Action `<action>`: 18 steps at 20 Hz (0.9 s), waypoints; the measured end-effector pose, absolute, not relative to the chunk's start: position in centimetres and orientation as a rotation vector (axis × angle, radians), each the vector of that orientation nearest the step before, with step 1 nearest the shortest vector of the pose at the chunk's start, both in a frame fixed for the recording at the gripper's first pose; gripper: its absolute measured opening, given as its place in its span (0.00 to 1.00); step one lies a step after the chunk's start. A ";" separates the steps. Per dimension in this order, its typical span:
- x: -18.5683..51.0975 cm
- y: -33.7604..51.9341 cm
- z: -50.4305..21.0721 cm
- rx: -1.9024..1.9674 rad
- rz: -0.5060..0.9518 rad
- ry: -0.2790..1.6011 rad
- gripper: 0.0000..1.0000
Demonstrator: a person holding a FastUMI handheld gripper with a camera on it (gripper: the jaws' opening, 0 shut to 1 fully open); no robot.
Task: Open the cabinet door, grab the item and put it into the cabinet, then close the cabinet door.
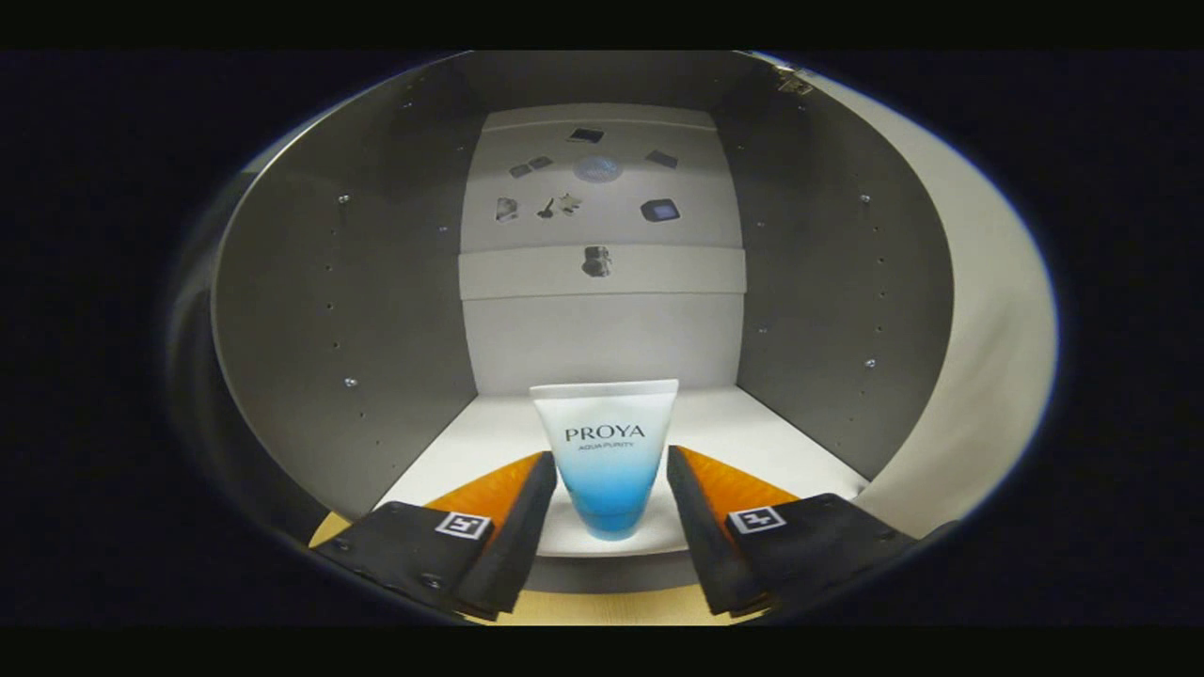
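Note:
A white and blue tube (607,451) stands upright on its cap on the white cabinet floor (752,432), close to the floor's front edge. My gripper (609,456) holds it between the fingers, whose tips press against its two sides at mid-height. The cabinet is open in front of me, with grey side walls (376,310) and a pale back panel (602,338). Its door (988,329) stands swung open on the right.
Higher up, a shelf (602,273) crosses the back of the cabinet, with small stickers on the panel above it. White floor stretches behind and beside the tube. A yellowish surface (602,606) lies below the cabinet's front edge.

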State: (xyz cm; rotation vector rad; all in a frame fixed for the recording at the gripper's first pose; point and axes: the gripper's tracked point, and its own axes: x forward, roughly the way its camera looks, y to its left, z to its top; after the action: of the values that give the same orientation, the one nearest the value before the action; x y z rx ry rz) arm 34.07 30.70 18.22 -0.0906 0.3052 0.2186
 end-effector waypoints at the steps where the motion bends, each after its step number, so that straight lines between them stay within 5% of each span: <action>1: 33.5 30.6 18.5 -0.093 0.214 0.293 0.91; 3: 31.4 30.9 19.1 -0.097 0.232 0.269 0.98; 18: 8.7 23.3 20.7 -0.114 0.293 0.162 0.98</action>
State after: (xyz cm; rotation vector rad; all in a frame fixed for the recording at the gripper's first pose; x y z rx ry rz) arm 8.68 23.25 20.69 -0.1141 0.1618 0.2932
